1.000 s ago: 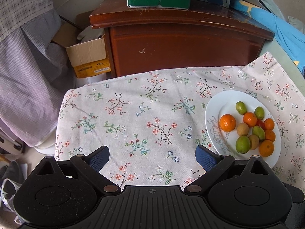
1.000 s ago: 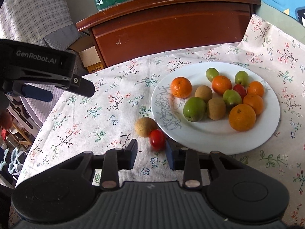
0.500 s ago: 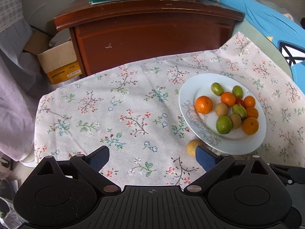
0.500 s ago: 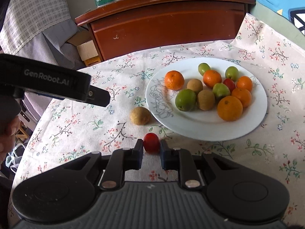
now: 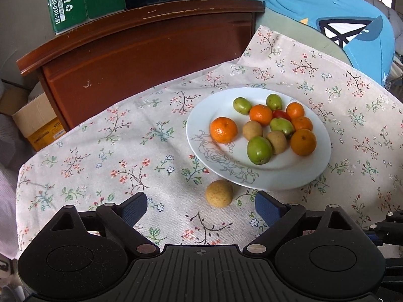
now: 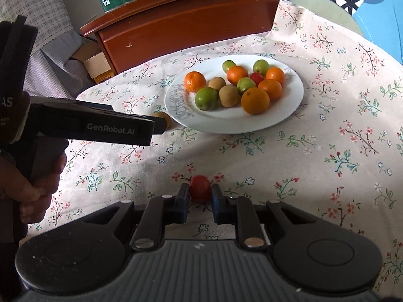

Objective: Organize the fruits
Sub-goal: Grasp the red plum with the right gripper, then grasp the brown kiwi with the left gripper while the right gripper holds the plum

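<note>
So the right gripper (image 6: 200, 196) has its fingers pinched on a small red fruit (image 6: 200, 191), held over the floral cloth (image 6: 289, 151) well short of the plate (image 6: 289, 115). Left gripper (image 5: 201, 206) is spread wide, nothing in it, with a brown fruit (image 5: 219, 193) on the cloth just ahead, right beside the plate rim. Oranges, green and brown fruits are piled on the plate.

left gripper (image 5: 201, 205) jaws spread, right gripper (image 6: 200, 196) jaws clamped
</note>
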